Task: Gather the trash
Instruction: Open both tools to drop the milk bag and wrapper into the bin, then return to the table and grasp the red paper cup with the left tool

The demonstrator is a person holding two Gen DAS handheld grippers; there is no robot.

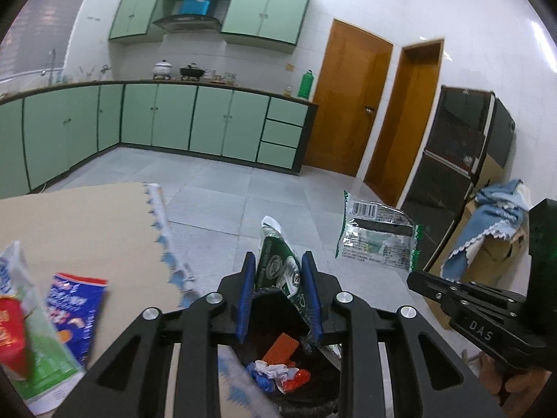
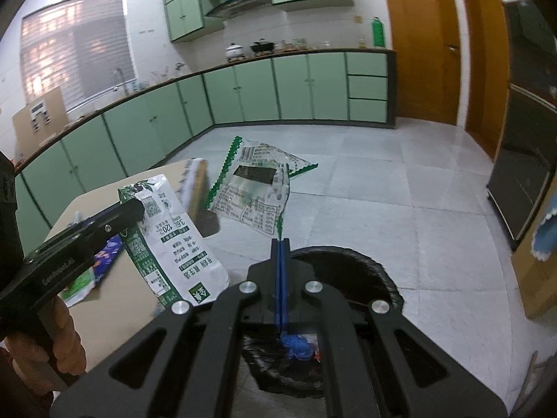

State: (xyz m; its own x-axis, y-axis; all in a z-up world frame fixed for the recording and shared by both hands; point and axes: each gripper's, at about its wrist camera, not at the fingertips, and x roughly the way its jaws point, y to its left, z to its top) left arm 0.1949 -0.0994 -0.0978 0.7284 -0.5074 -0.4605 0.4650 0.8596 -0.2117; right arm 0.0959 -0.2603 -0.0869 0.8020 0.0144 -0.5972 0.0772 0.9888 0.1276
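Bin (image 2: 379,275) black-lined, crumpled wrappers (image 1: 278,372) inside, left tool (image 1: 278,271) clamping green carton (image 1: 278,268), right tool (image 2: 281,244) pinching clear packet (image 2: 257,188).

Both grippers (image 1: 278,299) (image 2: 281,278) are black with blue ribbed pads (image 1: 243,299); silver round screws sit behind the jaws, slotted arms trailing back.

Bin (image 2: 379,278) right of table (image 2: 115,299), wrappers (image 1: 278,374) inside

your left camera looks down along its fingers (image 1: 278,299) from close above the bin (image 1: 278,365), facing the cabinets (image 1: 174,122). your right camera sits just beside it, also facing the cabinets (image 2: 261,87); both share bin (image 2: 348,268), floor (image 2: 383,191) and doors (image 2: 421,41).
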